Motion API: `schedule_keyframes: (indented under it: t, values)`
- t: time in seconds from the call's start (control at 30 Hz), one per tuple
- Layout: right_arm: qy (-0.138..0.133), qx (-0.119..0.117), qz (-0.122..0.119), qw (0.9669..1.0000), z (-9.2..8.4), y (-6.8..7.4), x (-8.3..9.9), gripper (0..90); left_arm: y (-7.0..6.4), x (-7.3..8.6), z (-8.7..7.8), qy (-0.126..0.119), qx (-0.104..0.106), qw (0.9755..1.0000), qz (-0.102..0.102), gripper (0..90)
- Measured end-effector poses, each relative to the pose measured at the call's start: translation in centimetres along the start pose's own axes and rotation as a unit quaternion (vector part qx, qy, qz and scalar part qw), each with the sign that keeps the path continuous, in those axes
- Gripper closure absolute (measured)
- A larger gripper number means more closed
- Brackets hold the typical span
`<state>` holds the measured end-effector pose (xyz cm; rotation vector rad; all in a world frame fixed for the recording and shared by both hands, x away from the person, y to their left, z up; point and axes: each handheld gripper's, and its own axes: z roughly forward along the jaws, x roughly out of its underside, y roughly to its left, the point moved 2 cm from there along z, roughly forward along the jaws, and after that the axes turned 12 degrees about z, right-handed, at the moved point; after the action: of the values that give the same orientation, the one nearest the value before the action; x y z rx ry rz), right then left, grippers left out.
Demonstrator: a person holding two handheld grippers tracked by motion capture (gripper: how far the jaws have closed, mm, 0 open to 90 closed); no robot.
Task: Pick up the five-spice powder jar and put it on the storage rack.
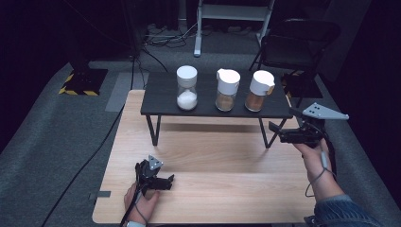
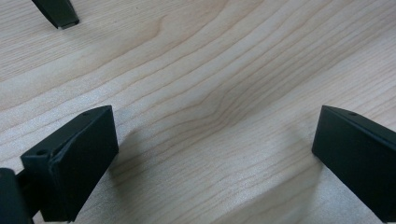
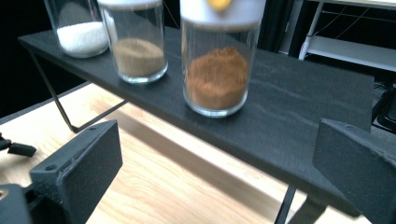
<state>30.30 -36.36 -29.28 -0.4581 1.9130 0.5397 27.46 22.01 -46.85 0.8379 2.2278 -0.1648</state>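
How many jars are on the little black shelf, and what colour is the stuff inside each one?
White stuff: 1 jar
Light brown stuff: 1 jar
Reddish-brown stuff: 1 jar
Total: 3 jars, standing in a row on the black shelf.

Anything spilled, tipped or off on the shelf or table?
Nothing stands out. The three jars, white-grain jar, tan-powder jar and orange-powder jar, stand upright in a row on the black shelf, lids on, no powder spilled. The wooden table looks clean.
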Motion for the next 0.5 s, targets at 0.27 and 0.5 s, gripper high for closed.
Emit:
schedule_keyframes:
  t: [0.27,0.5]
  values:
    - [-0.008,-0.005,0.012,0.9999,-0.5,-0.6,3.5,1.4,0.0,0.0,0.0,0.0,0.0,1.0,0.001,0.4]
    - [0.0,-0.004,0.021,0.9998,-0.3,-1.2,6.5,1.4,0.0,0.0,0.0,0.0,0.0,1.0,0.001,0.4]
